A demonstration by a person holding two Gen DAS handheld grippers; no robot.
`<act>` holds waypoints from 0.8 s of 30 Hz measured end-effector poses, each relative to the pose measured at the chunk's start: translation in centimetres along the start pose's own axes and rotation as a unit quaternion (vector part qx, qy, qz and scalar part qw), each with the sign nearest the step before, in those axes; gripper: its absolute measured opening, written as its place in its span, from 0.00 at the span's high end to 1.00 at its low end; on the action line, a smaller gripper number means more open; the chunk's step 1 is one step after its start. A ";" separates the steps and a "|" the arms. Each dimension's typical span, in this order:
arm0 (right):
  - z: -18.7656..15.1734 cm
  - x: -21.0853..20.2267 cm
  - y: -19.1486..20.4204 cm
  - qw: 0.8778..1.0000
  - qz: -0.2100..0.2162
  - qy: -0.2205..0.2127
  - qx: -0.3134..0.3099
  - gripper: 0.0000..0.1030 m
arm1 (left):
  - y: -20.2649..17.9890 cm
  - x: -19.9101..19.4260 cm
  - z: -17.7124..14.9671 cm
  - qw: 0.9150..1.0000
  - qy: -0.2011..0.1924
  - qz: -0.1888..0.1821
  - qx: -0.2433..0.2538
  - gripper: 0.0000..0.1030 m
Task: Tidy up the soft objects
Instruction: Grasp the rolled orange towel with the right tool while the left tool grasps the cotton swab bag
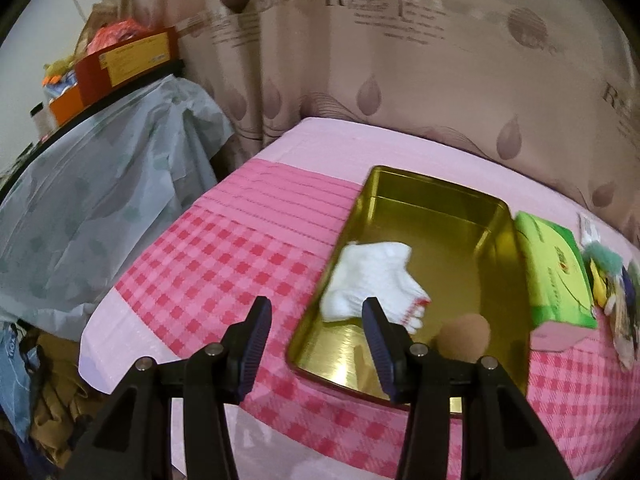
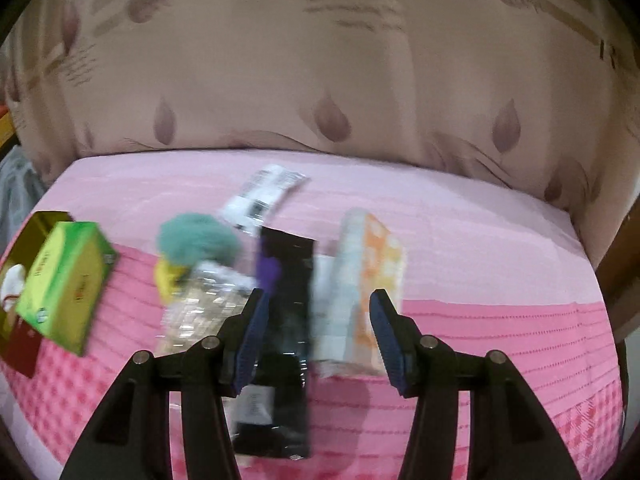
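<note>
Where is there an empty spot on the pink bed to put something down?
The checked cloth left of the gold tin is bare, and so is the pink stretch right of the orange-checked pack. It is crowded between the green box and that pack. Inside the tin, the part behind the white glove is free.

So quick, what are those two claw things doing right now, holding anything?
Left gripper: open, holding nothing, above the gold tin's edge.
Right gripper: open, holding nothing, above the packets on the bed.

left gripper [image 1: 316, 314] | right gripper [image 2: 316, 306] | black frames | blue ribbed jaws | silver screws
</note>
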State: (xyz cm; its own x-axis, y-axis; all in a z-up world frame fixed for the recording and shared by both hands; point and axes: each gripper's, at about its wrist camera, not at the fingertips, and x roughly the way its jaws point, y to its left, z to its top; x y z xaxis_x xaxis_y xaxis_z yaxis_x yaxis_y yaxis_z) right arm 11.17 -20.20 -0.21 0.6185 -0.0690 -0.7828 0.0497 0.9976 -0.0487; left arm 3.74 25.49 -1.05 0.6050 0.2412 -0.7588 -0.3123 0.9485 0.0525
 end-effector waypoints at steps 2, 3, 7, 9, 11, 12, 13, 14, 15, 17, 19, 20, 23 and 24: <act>0.0 1.1 -0.9 1.000 -0.002 0.006 0.004 0.52 | -1.1 -0.5 0.0 1.000 0.001 -0.008 0.012 0.53; -0.1 1.6 -1.2 1.000 -0.002 0.008 0.006 0.52 | -1.8 -0.8 0.1 1.000 0.001 -0.011 0.019 0.53; -0.2 3.7 -2.3 1.000 -0.002 0.019 0.012 0.52 | -4.8 -2.1 0.7 0.998 -0.007 -0.029 0.047 0.53; -0.2 4.6 -2.9 1.000 0.001 0.021 0.016 0.54 | -7.0 -2.9 1.0 0.997 -0.012 -0.048 0.067 0.53; -0.2 5.1 -3.5 1.000 0.004 0.019 0.024 0.58 | -9.1 -3.4 1.1 0.994 -0.017 -0.064 0.087 0.53; -0.2 5.2 -3.8 0.999 0.011 0.018 0.026 0.63 | -10.3 -3.7 1.1 0.993 -0.017 -0.073 0.097 0.53; -0.3 5.2 -4.0 0.999 0.016 0.017 0.028 0.66 | -11.6 -3.9 1.1 0.990 -0.017 -0.084 0.108 0.53; -0.3 5.3 -4.2 0.999 0.019 0.015 0.030 0.70 | -12.9 -4.0 1.0 0.988 -0.016 -0.095 0.118 0.53; -0.5 5.2 -4.5 0.999 0.023 0.013 0.031 0.73 | -14.1 -4.1 1.0 0.986 -0.013 -0.107 0.126 0.53; -0.8 5.1 -4.7 0.999 0.027 0.010 0.031 0.78 | -16.8 -4.2 0.6 0.980 -0.007 -0.134 0.146 0.53; -1.2 4.6 -5.1 0.999 0.021 0.001 0.031 0.79 | -20.0 -4.3 0.0 0.971 0.002 -0.167 0.170 0.53; -1.4 4.4 -5.3 0.999 0.019 -0.003 0.034 0.80 | -21.0 -4.4 -0.3 0.967 0.005 -0.181 0.178 0.53; -2.5 3.4 -6.5 0.999 0.010 -0.012 0.043 0.80 | -24.6 -4.4 -1.4 0.950 0.022 -0.234 0.205 0.51; -2.8 3.1 -6.8 0.999 0.005 -0.014 0.044 0.80 | -25.6 -4.3 -1.7 0.945 0.029 -0.249 0.210 0.51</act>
State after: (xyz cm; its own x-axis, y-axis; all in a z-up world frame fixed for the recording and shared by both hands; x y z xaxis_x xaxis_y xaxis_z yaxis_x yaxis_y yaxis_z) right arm 10.56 -27.13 -4.06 0.6416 -0.0606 -0.7646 0.1108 0.9937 0.0142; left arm 7.91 -0.17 -0.26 0.5554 -0.2564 -0.7911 0.3259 0.9423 -0.0766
